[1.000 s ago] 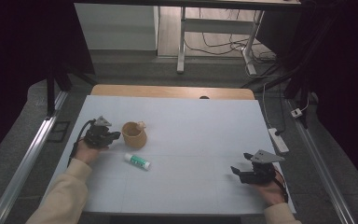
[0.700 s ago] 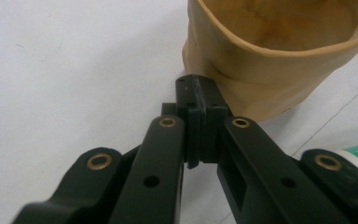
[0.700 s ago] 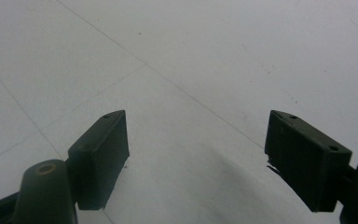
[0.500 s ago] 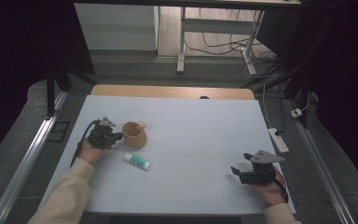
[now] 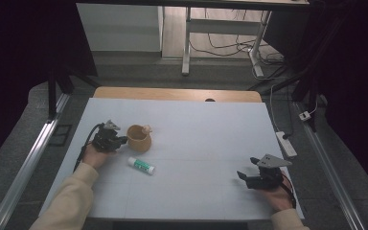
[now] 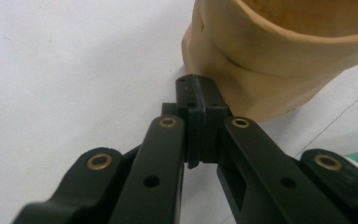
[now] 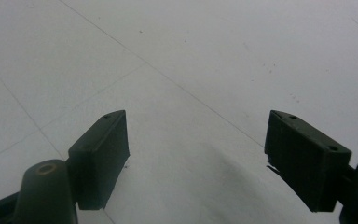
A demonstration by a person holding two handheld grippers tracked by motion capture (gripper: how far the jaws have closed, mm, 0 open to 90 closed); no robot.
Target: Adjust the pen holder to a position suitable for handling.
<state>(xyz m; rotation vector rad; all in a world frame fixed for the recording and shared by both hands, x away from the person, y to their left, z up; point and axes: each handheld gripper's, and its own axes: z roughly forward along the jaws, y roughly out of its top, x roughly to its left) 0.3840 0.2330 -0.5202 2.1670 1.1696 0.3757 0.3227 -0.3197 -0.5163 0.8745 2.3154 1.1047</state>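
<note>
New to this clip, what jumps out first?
The tan cup at the white table's left, with the left gripper shut, tips right against its side. A white tube with a green label lies just in front of the cup. Far right, the right gripper rests open on bare table.

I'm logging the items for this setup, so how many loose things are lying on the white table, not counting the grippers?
2. A tan cup stands left of centre, right beside the left gripper. A white tube with a green label lies on its side just in front of the cup. Nothing looks hidden.
</note>
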